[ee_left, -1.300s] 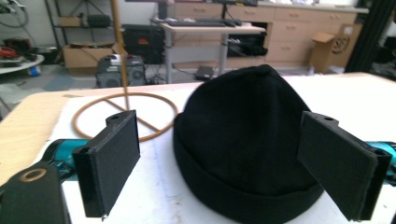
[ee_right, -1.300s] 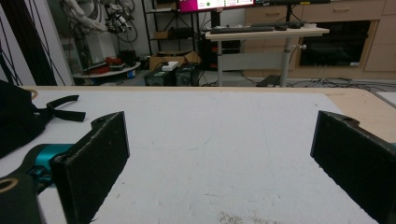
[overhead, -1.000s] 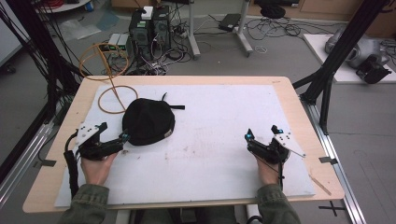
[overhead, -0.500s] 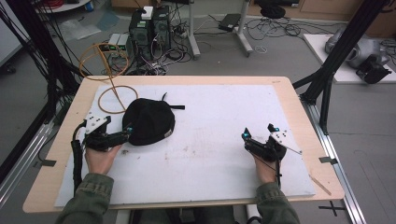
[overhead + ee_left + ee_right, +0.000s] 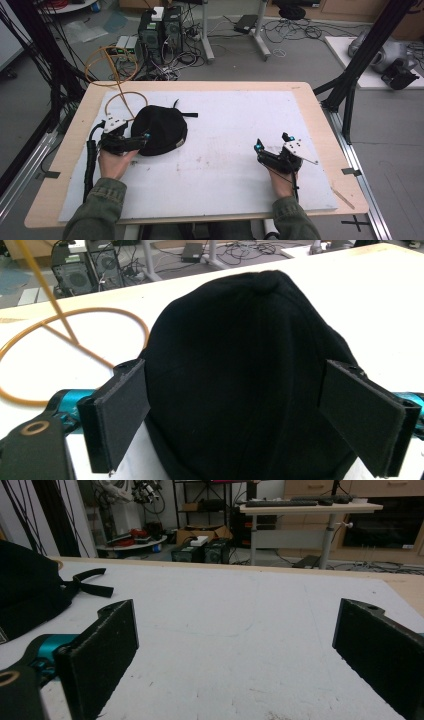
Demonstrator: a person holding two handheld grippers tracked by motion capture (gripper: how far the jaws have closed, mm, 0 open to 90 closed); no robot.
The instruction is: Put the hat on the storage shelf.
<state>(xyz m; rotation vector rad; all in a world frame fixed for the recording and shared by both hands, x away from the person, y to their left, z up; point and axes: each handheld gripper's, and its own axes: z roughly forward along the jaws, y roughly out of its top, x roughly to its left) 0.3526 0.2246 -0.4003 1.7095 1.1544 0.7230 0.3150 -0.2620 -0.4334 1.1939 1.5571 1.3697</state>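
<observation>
1. Left claw is spread wide, its jaws flanking the black cap at the counter's left (yellow tube behind).
2. Right claw rests spread, near right.

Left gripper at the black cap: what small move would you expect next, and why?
Probably closing the left gripper on the black cap. In the left gripper view its jaws stand open on either side of the cap's near edge, so the cap already lies between them. The right gripper rests open over the bare white mat, far from the cap, so it seems idle for now.
</observation>
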